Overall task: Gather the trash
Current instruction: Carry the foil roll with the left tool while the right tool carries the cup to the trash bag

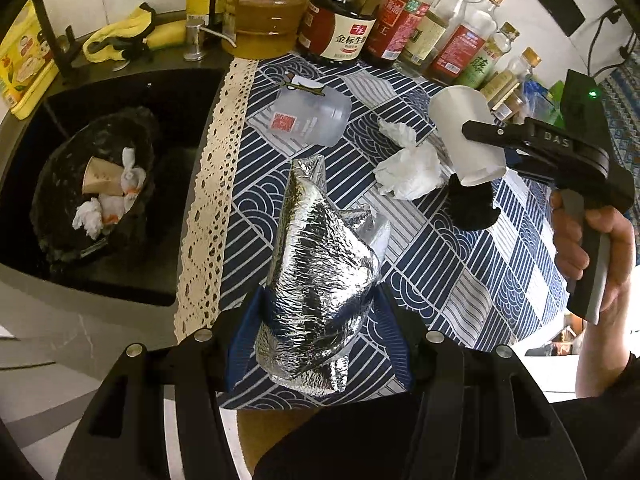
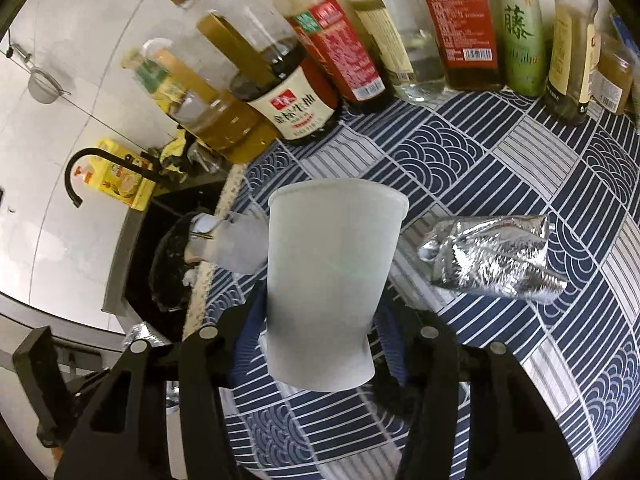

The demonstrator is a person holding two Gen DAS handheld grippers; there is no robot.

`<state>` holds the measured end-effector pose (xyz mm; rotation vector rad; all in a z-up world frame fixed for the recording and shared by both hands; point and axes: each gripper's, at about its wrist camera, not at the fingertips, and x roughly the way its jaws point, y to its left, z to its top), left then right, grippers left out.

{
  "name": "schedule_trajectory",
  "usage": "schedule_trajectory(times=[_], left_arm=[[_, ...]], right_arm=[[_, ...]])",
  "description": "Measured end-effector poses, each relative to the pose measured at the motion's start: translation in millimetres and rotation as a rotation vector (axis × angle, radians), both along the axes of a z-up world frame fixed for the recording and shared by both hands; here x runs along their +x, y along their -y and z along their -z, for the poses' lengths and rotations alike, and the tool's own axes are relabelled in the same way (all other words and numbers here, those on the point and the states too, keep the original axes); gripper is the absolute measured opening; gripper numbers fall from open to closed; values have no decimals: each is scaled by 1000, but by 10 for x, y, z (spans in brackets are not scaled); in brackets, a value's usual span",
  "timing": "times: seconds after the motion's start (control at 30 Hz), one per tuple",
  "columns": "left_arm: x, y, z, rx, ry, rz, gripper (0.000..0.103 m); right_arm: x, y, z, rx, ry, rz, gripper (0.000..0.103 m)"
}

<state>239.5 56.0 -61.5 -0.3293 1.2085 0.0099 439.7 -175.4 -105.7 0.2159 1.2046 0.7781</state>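
Observation:
My left gripper (image 1: 320,300) is shut on a crumpled silver foil bag (image 1: 320,248), which I hold over the patterned tablecloth (image 1: 460,280) near its front edge. At the right of the left wrist view a hand holds my right gripper (image 1: 476,152), shut on a white paper cup (image 1: 456,108). In the right wrist view the cup (image 2: 332,264) sits rim away between the pads of the right gripper (image 2: 320,320), and the foil bag (image 2: 492,260) shows to its right. A black-lined trash bin (image 1: 52,184) stands in the sink at the left, holding a brown cup and tissues.
A clear plastic bottle (image 1: 312,116) lies on its side on the cloth. Two crumpled white tissues (image 1: 408,168) lie beside the cup. Several sauce and oil bottles (image 1: 340,20) line the back. A lace border (image 1: 208,184) marks the cloth's edge beside the sink (image 1: 132,276).

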Motion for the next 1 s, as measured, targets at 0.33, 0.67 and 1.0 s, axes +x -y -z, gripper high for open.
schedule_trajectory(times=[0.33,0.67,1.0], left_arm=[[-41,-339,28,-44,41,32,54],[-243,-907,20,-63,71,10,54],[-483,-1593,34,-66,86,-19,54]], right_arm=[[-426,-282,-341,-5,46,-7,53],[-890,-989,-298,-31,15,-97,53],[-1252,-1780,-232,-47,1,-168,53]])
